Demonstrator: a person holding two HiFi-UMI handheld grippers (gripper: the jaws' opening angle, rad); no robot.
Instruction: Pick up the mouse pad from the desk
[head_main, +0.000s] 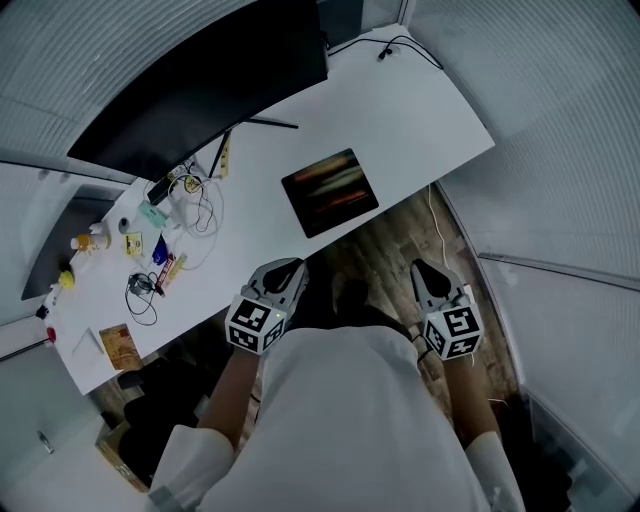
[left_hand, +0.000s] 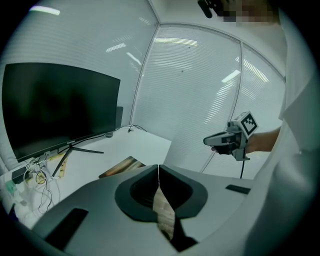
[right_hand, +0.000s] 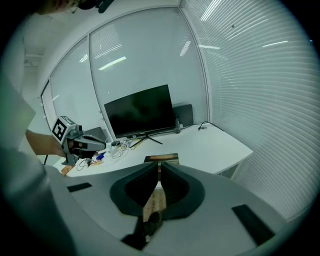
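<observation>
The mouse pad (head_main: 330, 190), a dark rectangle with an orange-brown picture, lies flat on the white desk (head_main: 420, 110) near its front edge. Both grippers hang below that edge, over the wooden floor, apart from the pad. My left gripper (head_main: 288, 268) is shut with nothing in it, just short of the desk edge and left of the pad. My right gripper (head_main: 426, 270) also looks shut and empty, off to the pad's right. The left gripper view shows the pad (left_hand: 121, 167) beyond the closed jaws (left_hand: 158, 169). The right gripper view has it (right_hand: 162, 159) straight ahead of the jaws (right_hand: 160, 166).
A large dark monitor (head_main: 200, 80) stands at the desk's back left. Cables, small bottles and packets (head_main: 150, 240) clutter the left end, with a small book (head_main: 121, 346) at the corner. A cable (head_main: 400, 45) lies at the far right. Glass walls with blinds surround the desk.
</observation>
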